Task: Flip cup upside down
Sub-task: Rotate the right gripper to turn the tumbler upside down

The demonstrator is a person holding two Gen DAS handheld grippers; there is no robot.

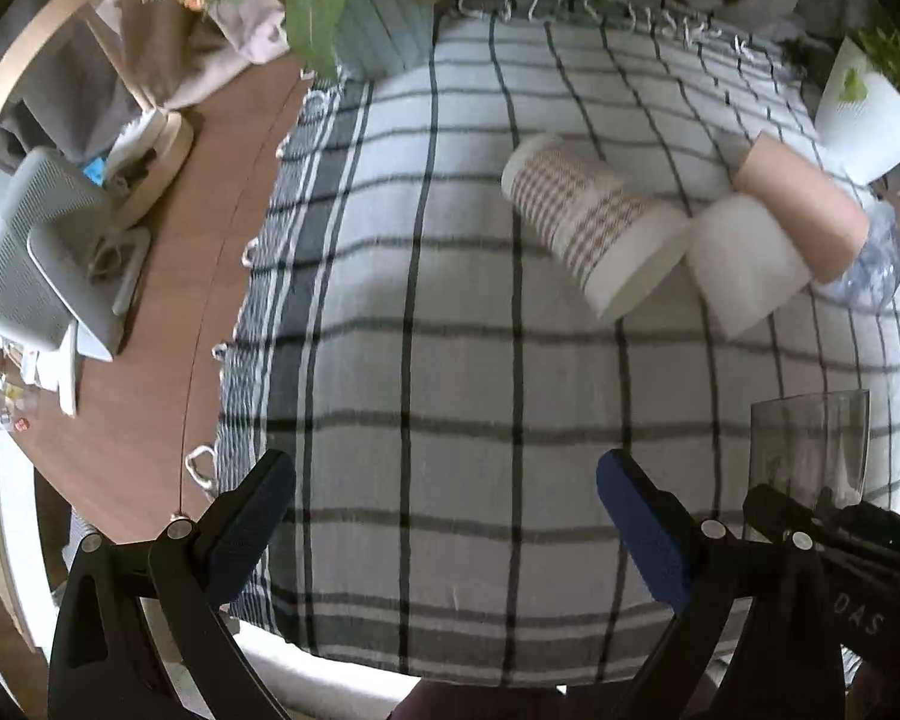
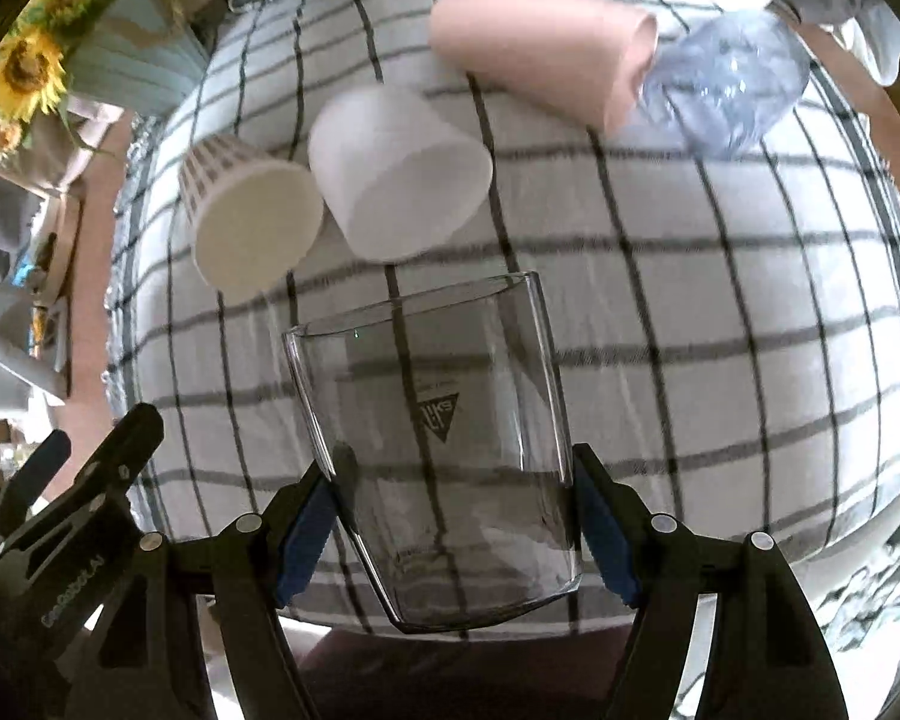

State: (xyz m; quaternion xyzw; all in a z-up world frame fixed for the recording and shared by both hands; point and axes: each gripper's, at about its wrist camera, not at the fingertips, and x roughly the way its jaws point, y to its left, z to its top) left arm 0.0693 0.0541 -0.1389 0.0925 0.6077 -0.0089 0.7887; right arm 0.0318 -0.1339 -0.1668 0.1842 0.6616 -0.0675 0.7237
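A clear glass cup (image 2: 444, 450) sits between the blue pads of my right gripper (image 2: 456, 516), which is shut on its lower sides. The cup is held above the checked cloth (image 2: 720, 312), its open rim pointing away from the camera. In the left wrist view the same cup (image 1: 810, 444) and the right gripper (image 1: 810, 528) show at the lower right. My left gripper (image 1: 444, 516) is open and empty over the cloth (image 1: 426, 312), to the left of the cup.
Further back on the cloth stand upside-down cups: a patterned paper cup (image 2: 252, 216), a white cup (image 2: 396, 174), a pink cup (image 2: 540, 48) and a bluish clear cup (image 2: 726, 78). Sunflowers in a pale blue vase (image 1: 366, 24) stand at the back left. A wooden tabletop (image 1: 168, 324) lies left of the cloth.
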